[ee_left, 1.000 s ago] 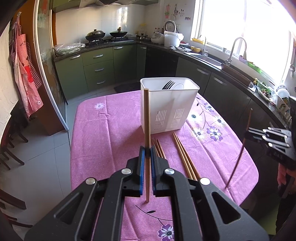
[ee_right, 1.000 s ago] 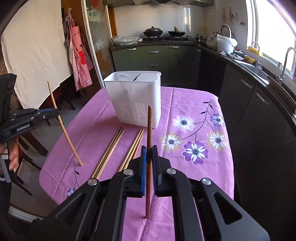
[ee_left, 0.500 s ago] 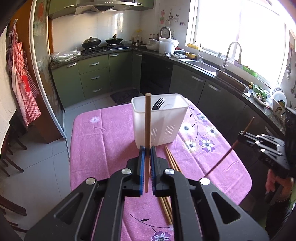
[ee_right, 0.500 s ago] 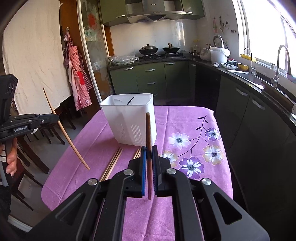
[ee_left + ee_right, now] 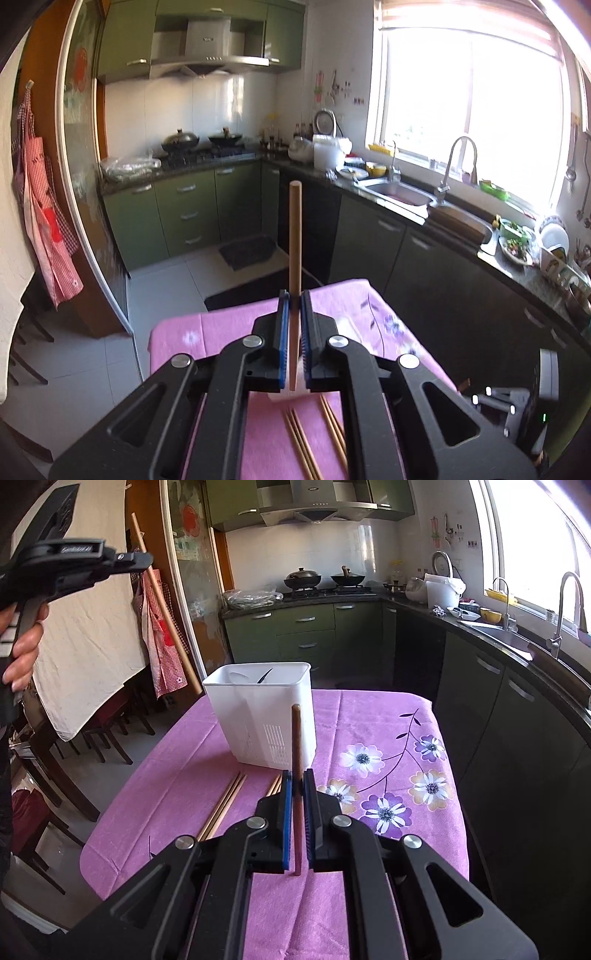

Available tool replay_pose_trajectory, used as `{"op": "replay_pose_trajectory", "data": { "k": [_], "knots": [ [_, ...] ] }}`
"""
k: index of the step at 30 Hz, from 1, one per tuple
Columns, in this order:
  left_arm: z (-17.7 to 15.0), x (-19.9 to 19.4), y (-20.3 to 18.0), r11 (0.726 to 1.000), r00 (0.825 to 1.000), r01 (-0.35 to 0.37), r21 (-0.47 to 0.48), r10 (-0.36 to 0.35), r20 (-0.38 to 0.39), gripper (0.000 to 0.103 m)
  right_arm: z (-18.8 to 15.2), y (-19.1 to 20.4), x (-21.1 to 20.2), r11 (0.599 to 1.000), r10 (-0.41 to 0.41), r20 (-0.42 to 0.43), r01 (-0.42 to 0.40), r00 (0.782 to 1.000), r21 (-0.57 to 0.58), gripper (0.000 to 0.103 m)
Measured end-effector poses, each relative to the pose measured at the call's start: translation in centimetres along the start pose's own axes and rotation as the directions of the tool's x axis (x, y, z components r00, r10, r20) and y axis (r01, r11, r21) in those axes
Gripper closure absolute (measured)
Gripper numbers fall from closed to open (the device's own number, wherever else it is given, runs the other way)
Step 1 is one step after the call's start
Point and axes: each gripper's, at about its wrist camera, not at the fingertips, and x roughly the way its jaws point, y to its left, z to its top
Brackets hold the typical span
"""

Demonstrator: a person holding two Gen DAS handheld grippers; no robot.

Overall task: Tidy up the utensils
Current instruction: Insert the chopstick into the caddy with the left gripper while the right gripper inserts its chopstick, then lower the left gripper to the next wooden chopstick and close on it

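Green-cabinet kitchen with a bright window surrounds a table under a purple flowered tablecloth (image 5: 369, 716). The left claw (image 5: 294, 301) is clamped tight on a pale wooden chopstick (image 5: 295, 236) that stands upright between its blue pads, the top end rising well above the fingertips against the dark cabinets. The right claw (image 5: 297, 777) is likewise closed on a darker brown wooden chopstick (image 5: 296, 738), also upright in its pads.

Just beyond the right claw's tips stands a white plastic utensil caddy (image 5: 266, 716) with slotted sides, a dark utensil showing inside. Loose wooden chopsticks (image 5: 225, 801) lie on the cloth to the left of that claw, between it and the caddy.

Only the right wrist view shows the caddy whole; from the left wrist it is hidden behind the fingers apart from a sliver of white below them, with loose chopsticks under the claw. The right view alone shows the left claw from outside, up at the left, a hand (image 5: 26, 642) on its handle and its chopstick slanting downward.
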Motion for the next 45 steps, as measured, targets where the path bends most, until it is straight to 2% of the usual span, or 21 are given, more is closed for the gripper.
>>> {"op": "replay_pose_trajectory", "data": {
  "k": [5,9,13,14,16,17,21,24,25,28,33,36,39,41,45],
  "knots": [
    [1.7,4.1,-0.4,0.999,0.999,-0.042,0.002,0.042,-0.007,0.097,-0.2,0.0,-0.3,1.0,0.012,-0.001,-0.012,1.0,-0.007,0.096],
    [0.4,7.3,-0.2,0.999,0.996,-0.045,-0.003,0.044,-0.076,0.097,-0.2,-0.2,-0.5,1.0,0.017,-0.003,-0.017,1.0,-0.006,0.096],
    [-1.9,9.2,-0.1,0.999,0.985,-0.033,0.008,0.034,-0.167,0.095,-0.2,-0.2,-0.6,1.0,0.018,-0.006,-0.018,1.0,-0.006,0.096],
    [-2.4,9.5,0.0,0.999,0.983,-0.033,0.01,0.034,-0.181,0.093,-0.2,-0.2,-0.5,1.0,0.019,-0.006,-0.019,1.0,-0.007,0.096],
    [-3.4,9.5,0.3,0.999,0.98,-0.031,0.012,0.033,-0.197,0.08,-0.2,-0.1,-0.5,1.0,0.021,-0.005,-0.021,1.0,-0.007,0.096],
    [-3.8,9.3,0.5,1.0,0.979,-0.028,0.007,0.029,-0.201,0.077,-0.1,0.0,-0.4,1.0,0.022,-0.006,-0.022,1.0,-0.008,0.096],
    [-5.4,6.5,1.2,1.0,0.985,-0.014,-0.002,0.013,-0.174,0.064,0.7,0.0,-0.2,1.0,0.031,0.007,-0.031,1.0,-0.005,0.096],
    [-6.8,3.6,1.3,1.0,0.99,-0.02,0.005,0.02,-0.137,0.058,2.8,0.4,-1.1,0.999,0.045,0.058,-0.045,0.997,-0.011,0.096],
    [-7.5,2.8,1.5,1.0,0.991,-0.023,0.011,0.024,-0.129,0.053,3.9,0.5,-1.7,0.999,0.052,0.091,-0.051,0.994,-0.014,0.096],
    [-10.4,1.3,1.6,0.999,0.99,-0.034,0.028,0.038,-0.138,0.049,7.6,0.8,-3.7,0.998,0.07,0.198,-0.067,0.978,-0.02,0.096],
    [-15.9,1.9,2.3,1.0,0.961,-0.014,-0.006,0.012,-0.275,0.049,14.2,1.0,-4.6,0.997,0.081,0.353,-0.083,0.932,-0.009,0.096],
    [-18.2,2.3,2.7,1.0,0.946,-0.012,-0.017,0.005,-0.325,0.049,17.2,1.1,-2.7,0.998,0.053,0.383,-0.06,0.922,0.007,0.096],
    [-19.3,2.1,2.8,1.0,0.941,-0.013,-0.012,0.008,-0.339,0.049,18.5,0.9,1.1,0.999,0.03,0.325,-0.042,0.945,0.029,0.096],
    [-19.6,2.1,3.0,1.0,0.938,-0.01,-0.012,0.005,-0.347,0.049,18.1,1.0,4.1,0.999,0.022,0.256,-0.032,0.966,0.035,0.096],
    [-19.5,2.3,2.7,1.0,0.937,-0.007,0.003,0.008,-0.349,0.049,16.9,0.8,8.8,0.998,0.02,0.142,-0.028,0.99,0.052,0.096]
  ]
}}
